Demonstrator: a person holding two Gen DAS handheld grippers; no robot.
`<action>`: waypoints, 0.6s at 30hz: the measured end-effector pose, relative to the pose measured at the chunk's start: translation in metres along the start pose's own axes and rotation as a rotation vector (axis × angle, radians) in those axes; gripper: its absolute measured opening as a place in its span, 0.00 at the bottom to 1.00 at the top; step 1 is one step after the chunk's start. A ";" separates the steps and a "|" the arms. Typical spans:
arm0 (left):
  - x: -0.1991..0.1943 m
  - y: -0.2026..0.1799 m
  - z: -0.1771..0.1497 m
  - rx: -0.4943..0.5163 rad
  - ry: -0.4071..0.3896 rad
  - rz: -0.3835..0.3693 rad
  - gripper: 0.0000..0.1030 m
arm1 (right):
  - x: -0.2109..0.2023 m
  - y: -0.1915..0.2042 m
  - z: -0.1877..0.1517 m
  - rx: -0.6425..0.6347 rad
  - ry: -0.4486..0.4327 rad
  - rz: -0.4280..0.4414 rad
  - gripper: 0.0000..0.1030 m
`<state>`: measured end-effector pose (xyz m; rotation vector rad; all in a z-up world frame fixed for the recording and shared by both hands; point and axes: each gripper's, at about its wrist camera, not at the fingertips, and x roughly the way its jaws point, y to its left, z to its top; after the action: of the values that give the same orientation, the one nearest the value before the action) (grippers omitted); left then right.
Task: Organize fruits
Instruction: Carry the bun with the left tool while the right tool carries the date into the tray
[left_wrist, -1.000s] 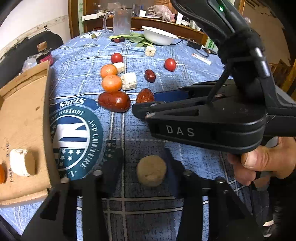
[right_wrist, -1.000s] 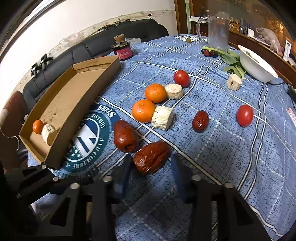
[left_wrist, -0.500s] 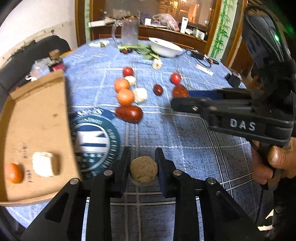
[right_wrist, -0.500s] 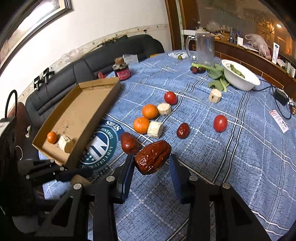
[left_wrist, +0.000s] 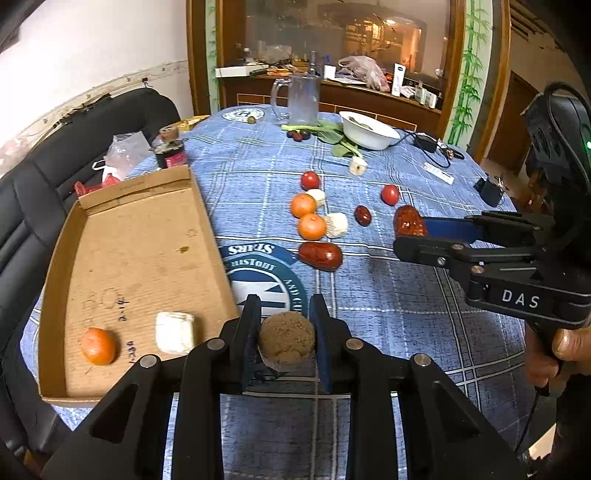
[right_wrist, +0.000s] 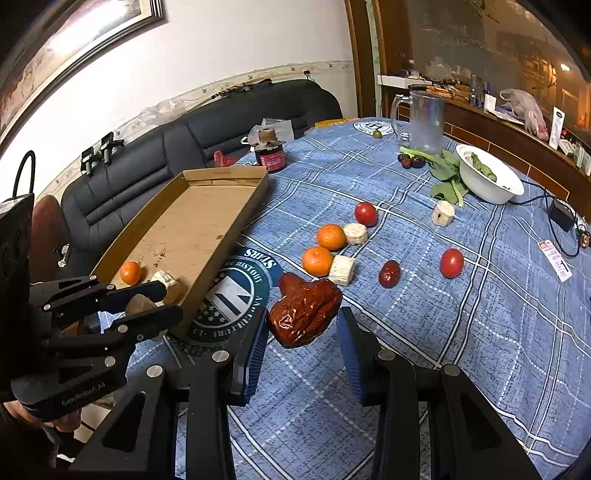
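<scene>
My left gripper (left_wrist: 285, 341) is shut on a round brown fruit (left_wrist: 286, 341) and holds it above the table beside the cardboard tray (left_wrist: 140, 243). My right gripper (right_wrist: 301, 341) is shut on a wrinkled dark red date (right_wrist: 304, 317), lifted off the table; it also shows in the left wrist view (left_wrist: 408, 221). The tray holds a small orange (left_wrist: 98, 345) and a white chunk (left_wrist: 174, 331). On the blue cloth lie two oranges (left_wrist: 311, 226), a smooth red date (left_wrist: 320, 255), a small date (left_wrist: 362, 215), two tomatoes (left_wrist: 390, 194) and white chunks (left_wrist: 337, 224).
A white bowl (left_wrist: 367, 131) with greens, a glass jug (left_wrist: 301, 99), a dark jar (left_wrist: 170, 155) and a cable with adapter (left_wrist: 424, 142) stand at the table's far side. A black sofa (right_wrist: 229, 118) runs along the left.
Both grippers have risen with their fruit and pulled back from the table. The left one has moved left toward the tray; the right one has lifted the wrinkled date clear.
</scene>
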<state>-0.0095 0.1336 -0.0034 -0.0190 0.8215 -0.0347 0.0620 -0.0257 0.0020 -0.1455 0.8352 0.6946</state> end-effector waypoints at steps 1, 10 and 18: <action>-0.001 0.002 0.000 -0.003 -0.003 0.003 0.24 | 0.000 0.002 0.000 -0.004 0.000 0.001 0.38; -0.008 0.024 0.000 -0.038 -0.021 0.037 0.24 | 0.002 0.018 0.003 -0.029 0.002 0.010 0.37; -0.011 0.043 -0.004 -0.071 -0.024 0.053 0.24 | 0.007 0.037 0.007 -0.054 0.009 0.030 0.37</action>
<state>-0.0184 0.1769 0.0007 -0.0641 0.7982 0.0444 0.0468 0.0088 0.0067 -0.1845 0.8289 0.7457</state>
